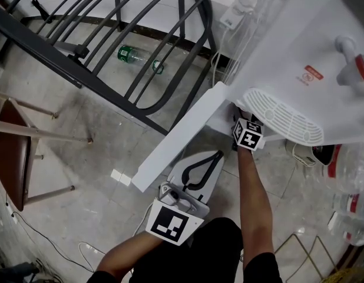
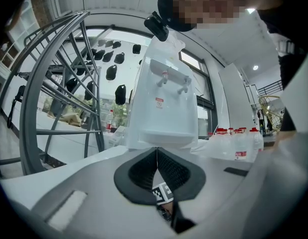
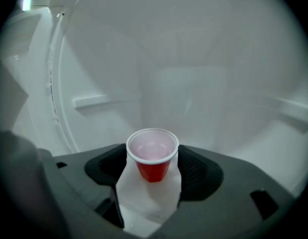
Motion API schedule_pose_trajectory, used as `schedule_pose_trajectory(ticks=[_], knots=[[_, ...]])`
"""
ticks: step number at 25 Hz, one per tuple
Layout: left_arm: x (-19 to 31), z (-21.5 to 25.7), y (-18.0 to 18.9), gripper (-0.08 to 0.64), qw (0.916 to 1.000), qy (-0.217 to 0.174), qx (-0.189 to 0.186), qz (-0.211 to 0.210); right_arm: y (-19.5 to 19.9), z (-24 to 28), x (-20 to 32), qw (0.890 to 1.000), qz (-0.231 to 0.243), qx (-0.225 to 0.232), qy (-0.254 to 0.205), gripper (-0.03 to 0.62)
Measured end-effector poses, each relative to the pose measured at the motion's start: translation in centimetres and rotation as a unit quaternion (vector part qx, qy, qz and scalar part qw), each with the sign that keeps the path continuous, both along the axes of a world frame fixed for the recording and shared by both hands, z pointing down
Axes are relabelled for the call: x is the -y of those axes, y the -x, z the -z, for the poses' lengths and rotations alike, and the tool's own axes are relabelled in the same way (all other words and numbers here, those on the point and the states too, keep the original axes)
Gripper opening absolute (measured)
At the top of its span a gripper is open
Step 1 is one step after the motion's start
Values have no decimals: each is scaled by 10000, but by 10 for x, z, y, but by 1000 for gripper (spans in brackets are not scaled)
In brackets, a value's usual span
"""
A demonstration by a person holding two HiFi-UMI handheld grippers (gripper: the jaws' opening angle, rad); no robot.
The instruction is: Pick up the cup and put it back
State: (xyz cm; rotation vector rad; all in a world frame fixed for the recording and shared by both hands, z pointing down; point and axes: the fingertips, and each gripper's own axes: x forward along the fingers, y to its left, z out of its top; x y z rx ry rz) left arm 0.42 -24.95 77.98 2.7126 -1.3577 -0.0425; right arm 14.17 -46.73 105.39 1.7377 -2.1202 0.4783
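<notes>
Cup (image 3: 153, 156) stands upright on a white surface (image 3: 144, 200), squarely between the jaws of the right gripper (image 3: 153, 171). The jaws are spread wide, with a pad just beside the rim on each side and no squeeze showing on it.

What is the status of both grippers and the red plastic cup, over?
Left gripper shut, empty. Right gripper jaws wide around upright red plastic cup; grip unclear. Nothing else seen in white compartment.

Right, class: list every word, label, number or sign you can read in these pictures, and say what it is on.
Nothing can be read.
On the water dispenser, a red sticker: too small.
On the water bottles: print blurred.
On the green bottle: print too small.
</notes>
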Motion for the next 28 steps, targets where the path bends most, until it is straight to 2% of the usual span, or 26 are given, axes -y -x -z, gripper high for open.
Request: schedule_pose_trajectory(ticks=[12, 16, 23, 28], knots=[[-16, 13, -15, 8, 9998, -140, 145, -55, -9, 11, -28, 9999, 93, 21, 37, 302], [-28, 27, -20, 8, 9998, -206, 51, 2, -9, 20, -48, 9998, 141, 110, 20, 302], [-53, 46, -27, 7, 9993, -379, 61, 47, -8, 47, -98, 9985, 489, 192, -147, 301], [-67, 57, -27, 8, 9993, -345, -54, 116, -14, 74, -137, 9966, 785, 144, -218, 301]])
